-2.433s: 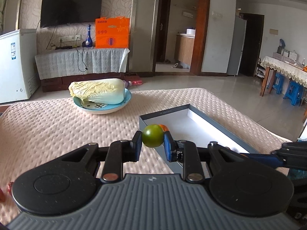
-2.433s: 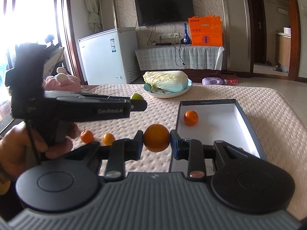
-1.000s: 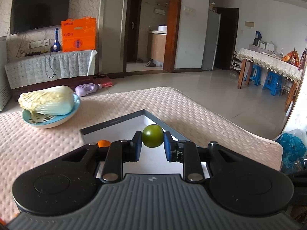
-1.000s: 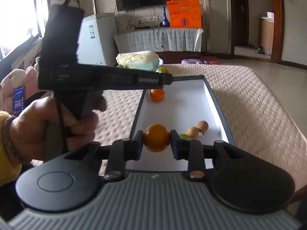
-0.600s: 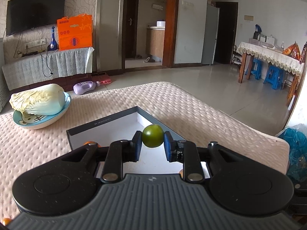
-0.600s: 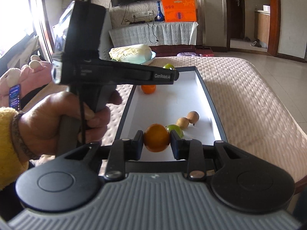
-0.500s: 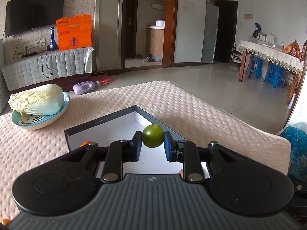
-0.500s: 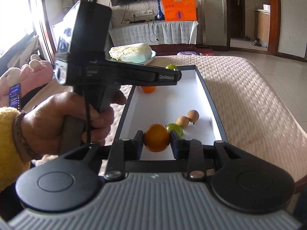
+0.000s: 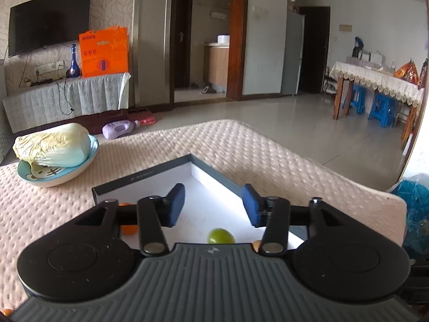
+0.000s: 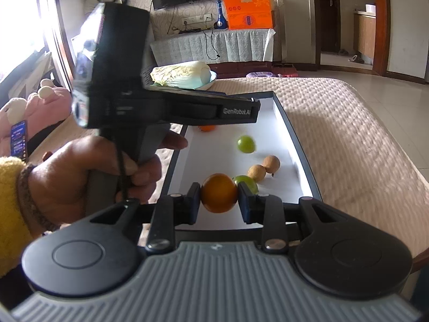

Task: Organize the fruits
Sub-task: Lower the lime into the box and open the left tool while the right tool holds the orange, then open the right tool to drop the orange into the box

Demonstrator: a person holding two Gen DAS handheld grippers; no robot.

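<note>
My left gripper [image 9: 213, 205] is open and empty above the white box [image 9: 139, 178]. A green fruit [image 9: 221, 236] lies on the box floor below it, and shows in the right wrist view [image 10: 246, 144] too. My right gripper [image 10: 219, 197] is shut on an orange [image 10: 218, 193] over the near end of the box [image 10: 292, 139]. Inside the box lie two brown longans [image 10: 264, 168], another green fruit [image 10: 248, 182] and an orange [image 10: 207, 128] partly hidden by the left gripper's body [image 10: 187, 106].
A blue plate with a napa cabbage [image 9: 53, 150] stands on the padded table cover at the far left. A small orange fruit [image 9: 6, 312] lies on the cover at the lower left. The table edge drops off to the right [image 9: 375, 187].
My left gripper has opened and the green fruit has dropped from it onto the box floor. My right gripper keeps hold of the orange and has barely moved.
</note>
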